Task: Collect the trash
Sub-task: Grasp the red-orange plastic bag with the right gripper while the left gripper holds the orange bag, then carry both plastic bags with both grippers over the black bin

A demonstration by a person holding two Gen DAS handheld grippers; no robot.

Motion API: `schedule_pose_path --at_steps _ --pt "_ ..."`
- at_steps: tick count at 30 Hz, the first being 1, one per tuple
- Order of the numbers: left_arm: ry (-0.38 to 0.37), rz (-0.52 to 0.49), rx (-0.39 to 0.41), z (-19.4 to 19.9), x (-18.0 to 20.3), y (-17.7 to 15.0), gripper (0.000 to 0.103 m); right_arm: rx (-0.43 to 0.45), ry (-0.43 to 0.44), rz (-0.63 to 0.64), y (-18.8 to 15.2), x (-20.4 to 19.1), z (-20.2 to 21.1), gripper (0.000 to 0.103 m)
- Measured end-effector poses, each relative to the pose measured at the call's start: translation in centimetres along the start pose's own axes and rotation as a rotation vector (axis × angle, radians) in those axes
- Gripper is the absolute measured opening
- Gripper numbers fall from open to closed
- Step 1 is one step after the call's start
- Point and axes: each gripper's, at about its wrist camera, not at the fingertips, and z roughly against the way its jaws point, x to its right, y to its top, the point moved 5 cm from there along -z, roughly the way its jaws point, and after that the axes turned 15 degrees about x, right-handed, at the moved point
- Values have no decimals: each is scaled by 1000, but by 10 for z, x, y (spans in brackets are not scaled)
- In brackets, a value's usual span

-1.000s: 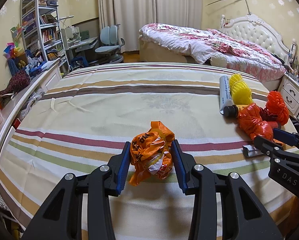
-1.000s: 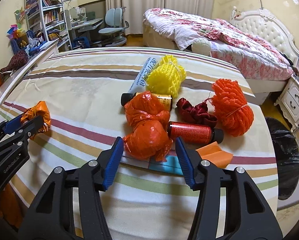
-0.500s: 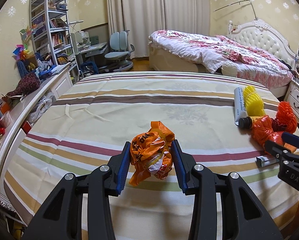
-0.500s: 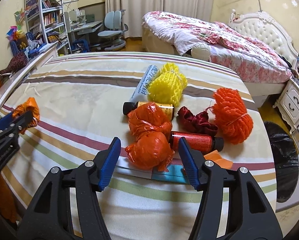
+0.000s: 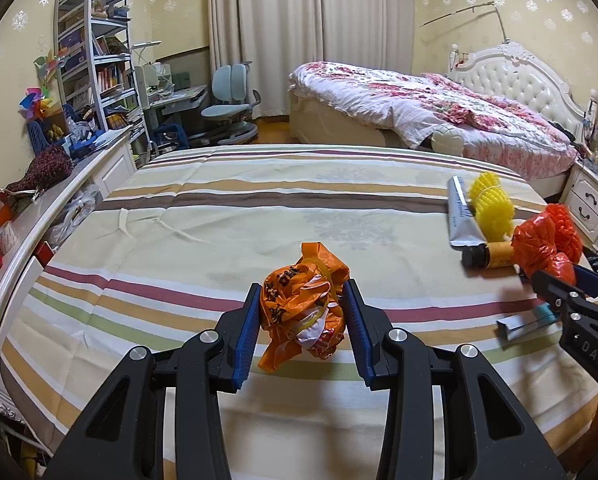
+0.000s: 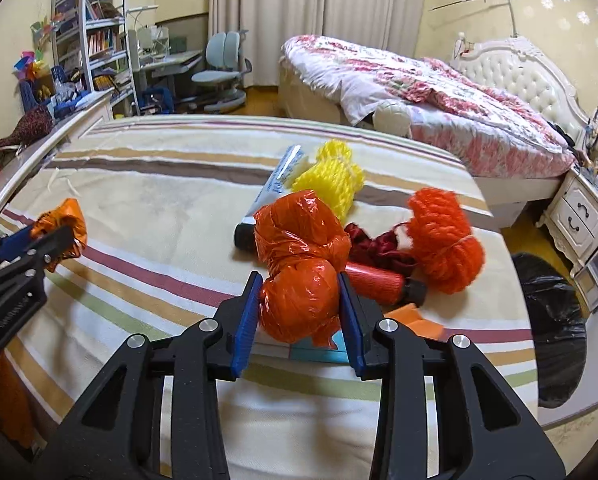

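1. left gripper has its blue pads pressed on both sides of a crumpled orange wrapper, which hangs above the striped bedspread on the left side, so it looks lifted and ready to carry.
2. right gripper is clamped on the near lobe of a knotted orange plastic bag. grabbing the fat part makes sense, thin film would probably slip out otherwise.
3. whether that bag is fully off the bed, i can't tell.
4. the rest of the trash sits on the right side of the bed: yellow foam net, white tube, red bottle, dark red ribbon, orange foam net.
5. black bin bag is on the floor just past the right edge, so my guess is both handfuls go there next.
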Motion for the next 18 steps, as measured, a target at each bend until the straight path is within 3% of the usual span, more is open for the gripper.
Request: schedule_pose_path --at_steps 6,18 --pt "-60 -10 25 9 27 6 41 47 -52 -66 4 38 29 36" --pt "-255 -75 64 24 127 22 41 95 -285 -188 -13 162 79 36"
